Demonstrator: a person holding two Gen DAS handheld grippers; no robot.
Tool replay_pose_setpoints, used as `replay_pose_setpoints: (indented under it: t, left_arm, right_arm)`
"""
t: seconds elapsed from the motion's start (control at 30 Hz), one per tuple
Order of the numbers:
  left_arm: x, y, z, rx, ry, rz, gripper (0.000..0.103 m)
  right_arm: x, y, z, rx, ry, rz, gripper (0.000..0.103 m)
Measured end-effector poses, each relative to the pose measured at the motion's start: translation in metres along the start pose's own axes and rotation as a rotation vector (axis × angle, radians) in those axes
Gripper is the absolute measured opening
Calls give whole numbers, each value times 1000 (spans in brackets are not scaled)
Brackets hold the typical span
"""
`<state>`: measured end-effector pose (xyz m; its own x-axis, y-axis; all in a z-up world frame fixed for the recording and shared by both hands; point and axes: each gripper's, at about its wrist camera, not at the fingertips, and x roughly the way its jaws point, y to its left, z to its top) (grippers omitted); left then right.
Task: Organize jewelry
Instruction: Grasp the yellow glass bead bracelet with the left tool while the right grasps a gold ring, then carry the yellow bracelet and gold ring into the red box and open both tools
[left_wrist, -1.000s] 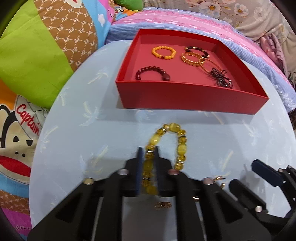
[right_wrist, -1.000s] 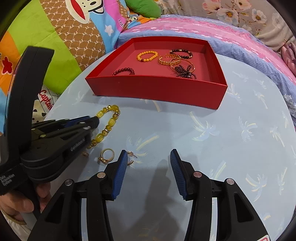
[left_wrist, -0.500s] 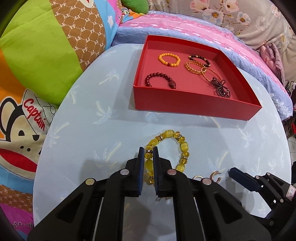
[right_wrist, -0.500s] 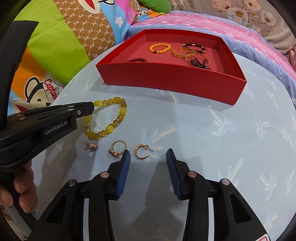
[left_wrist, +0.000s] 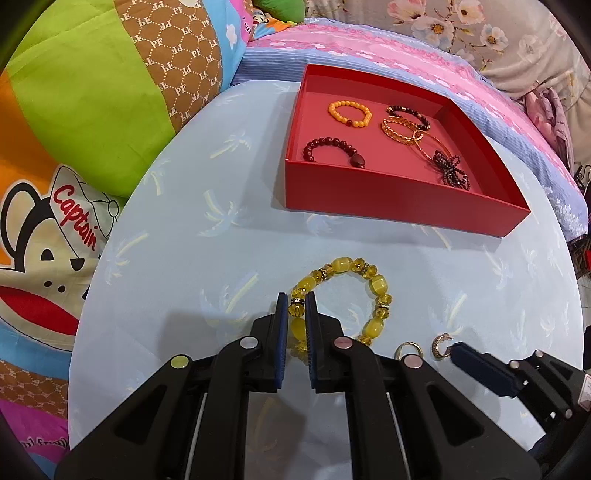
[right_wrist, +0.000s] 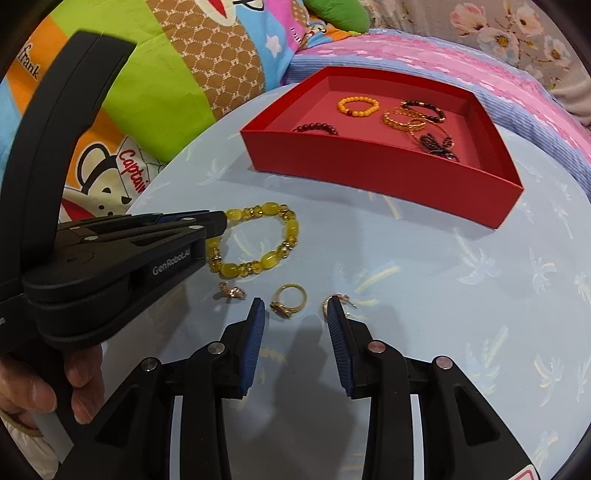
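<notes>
On the pale blue surface, the red tray sits ahead of the left claw, pinched shut on the yellow bracelet. The right claw, jaws apart, brackets the gold ring nearer than the tray.
</notes>
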<state>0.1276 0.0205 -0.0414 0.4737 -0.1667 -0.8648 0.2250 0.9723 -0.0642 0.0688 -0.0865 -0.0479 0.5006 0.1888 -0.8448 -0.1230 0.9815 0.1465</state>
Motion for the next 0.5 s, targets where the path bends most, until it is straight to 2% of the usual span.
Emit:
replay_pose_setpoints:
  t: [0.23, 0.5]
  left_arm:
    - [1, 0, -3, -1, 9, -1, 9]
    - [3, -1, -4, 1, 15, -5, 9]
  right_arm:
    - [17, 6, 2, -29, 20, -9, 17]
    - [15, 4, 2, -39, 4, -24, 14]
